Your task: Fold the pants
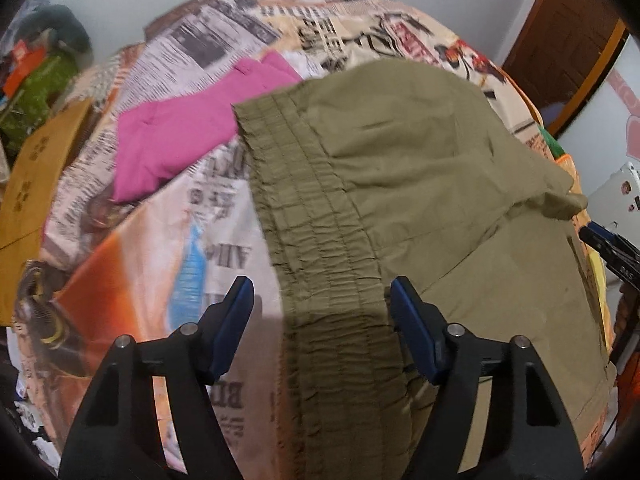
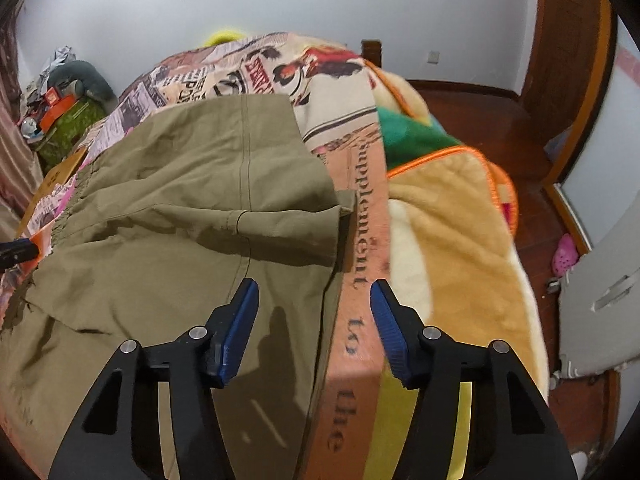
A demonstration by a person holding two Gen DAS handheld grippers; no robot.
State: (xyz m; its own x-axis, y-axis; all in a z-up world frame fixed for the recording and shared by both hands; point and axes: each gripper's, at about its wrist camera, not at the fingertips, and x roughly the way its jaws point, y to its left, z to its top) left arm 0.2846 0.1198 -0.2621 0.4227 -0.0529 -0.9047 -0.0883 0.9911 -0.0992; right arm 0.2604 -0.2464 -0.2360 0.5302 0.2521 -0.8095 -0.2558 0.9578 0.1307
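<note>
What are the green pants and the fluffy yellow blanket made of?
The olive-green pants look like thin, matte woven cloth, perhaps cotton: crisp creases, stitched seams, a puckered elastic waistband. The fluffy yellow-and-cream blanket looks like plush fleece: fuzzy, soft pile, orange edging.

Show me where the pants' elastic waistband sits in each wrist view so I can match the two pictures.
Left wrist: the elastic waistband runs from upper centre down between the open left gripper fingers.
Right wrist: only a bunched strip of it shows at the far left edge, well away from the right gripper.
Shared landmark: the pink garment beyond the waistband, a sliver at.
</note>
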